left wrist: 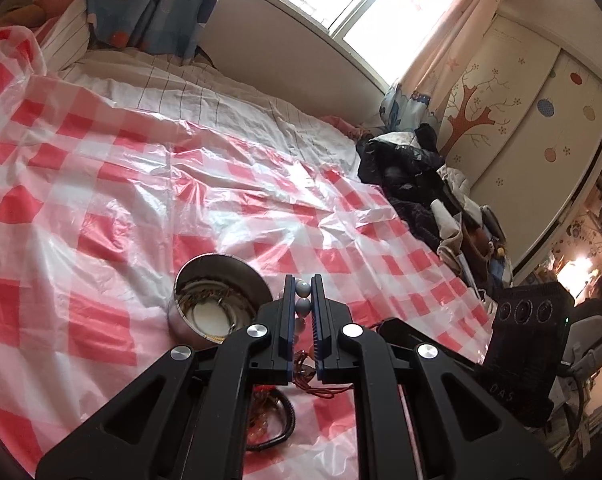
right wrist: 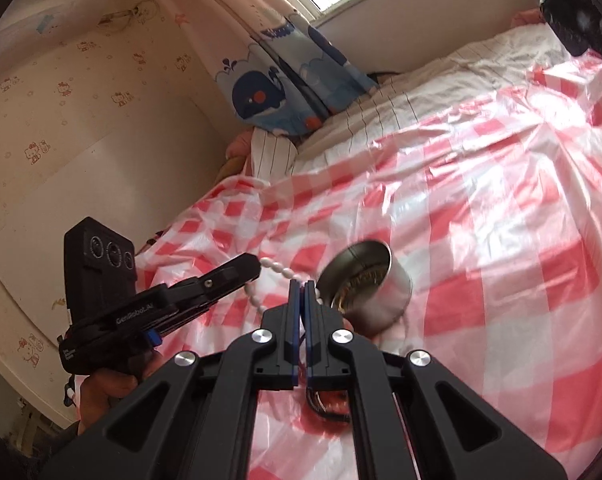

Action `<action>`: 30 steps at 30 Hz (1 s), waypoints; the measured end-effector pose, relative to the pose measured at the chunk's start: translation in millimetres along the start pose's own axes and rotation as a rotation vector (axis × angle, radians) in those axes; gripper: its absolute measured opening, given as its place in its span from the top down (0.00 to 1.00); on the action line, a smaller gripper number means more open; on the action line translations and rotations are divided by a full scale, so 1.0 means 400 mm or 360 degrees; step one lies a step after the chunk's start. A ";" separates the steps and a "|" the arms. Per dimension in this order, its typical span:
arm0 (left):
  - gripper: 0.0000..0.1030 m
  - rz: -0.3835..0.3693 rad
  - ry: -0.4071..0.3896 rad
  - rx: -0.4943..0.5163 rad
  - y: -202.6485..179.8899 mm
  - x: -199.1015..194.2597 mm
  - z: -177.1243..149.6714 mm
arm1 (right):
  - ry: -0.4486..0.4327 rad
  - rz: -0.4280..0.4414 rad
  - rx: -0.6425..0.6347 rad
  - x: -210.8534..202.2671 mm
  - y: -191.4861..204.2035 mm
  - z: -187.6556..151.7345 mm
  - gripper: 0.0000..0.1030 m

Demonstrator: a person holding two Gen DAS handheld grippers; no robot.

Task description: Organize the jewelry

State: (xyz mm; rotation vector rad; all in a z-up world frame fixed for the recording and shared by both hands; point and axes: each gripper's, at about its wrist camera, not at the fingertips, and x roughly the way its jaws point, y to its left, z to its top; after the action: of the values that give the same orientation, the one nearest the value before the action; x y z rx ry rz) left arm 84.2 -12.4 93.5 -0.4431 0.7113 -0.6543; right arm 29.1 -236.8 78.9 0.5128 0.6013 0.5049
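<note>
Risked a snapped or stretched cord first of all: had the pale bead string (left wrist: pixel 303 307) stretched between two claws, so any pull apart could have strained it. Risked a dropped string too, given round, smooth beads likely to roll out from between flat pads. Could also have knocked over the metal tin (left wrist: pixel 221 300), standing on a crinkled checked plastic sheet (left wrist: pixel 101 208) over a soft bed (left wrist: pixel 221 96), hardly a firm footing. Might have snagged the hanging loop on the tin's rim on the way in, or dragged it through the loose jewelry heap (left wrist: pixel 279 412) below.

Kept the left claw (left wrist: pixel 303 280) closed on the string, with two beads seated between the pads near the tips and more beads trailing down behind. Showed, in the right wrist view, the string (right wrist: pixel 275 267) running from the left claw (right wrist: pixel 255 268) across to the tips of the right claw (right wrist: pixel 301 286). Had the right claw's jaws drawn nearly together, with the string crossing just at the tips; could not tell whether truly pinched there or merely lying behind.

Placed the tin (right wrist: pixel 373 280) just beside both claws, mouth open, already holding bangles and chains. Left the heap of cords and bracelets lying on the sheet under the left claw, apart from the tin.
</note>
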 end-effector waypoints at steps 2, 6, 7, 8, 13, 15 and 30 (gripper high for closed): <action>0.93 0.0012 0.0020 -0.0031 0.016 0.040 0.014 | -0.0013 0.0001 0.0006 -0.001 -0.003 0.003 0.98; 0.93 0.0212 0.0169 -0.0051 0.059 0.110 0.005 | -0.0012 0.0000 0.0025 0.003 -0.009 0.002 0.98; 0.93 0.0221 0.0161 -0.0055 0.066 0.103 0.000 | -0.0014 0.0001 0.0023 0.006 -0.008 0.005 0.98; 0.93 0.0232 0.0150 -0.0050 0.067 0.095 -0.002 | -0.0017 0.0005 0.0023 0.011 -0.006 0.007 0.98; 0.93 0.0235 0.0106 -0.0041 0.066 0.041 0.000 | -0.0048 0.0053 -0.0013 0.053 0.028 0.046 0.98; 0.93 0.0253 0.0090 -0.0043 0.067 0.017 0.001 | -0.0074 0.0070 -0.0050 0.080 0.047 0.066 0.97; 0.85 0.0365 0.0319 0.0078 0.053 0.024 -0.079 | 0.0199 -0.0308 -0.0001 0.080 -0.042 -0.031 0.97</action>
State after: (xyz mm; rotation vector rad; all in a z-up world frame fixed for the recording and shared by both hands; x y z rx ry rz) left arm 75.4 -8.8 55.5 -0.2473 0.9191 -0.5022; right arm 48.8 -227.6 47.6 0.4193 0.7622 0.3549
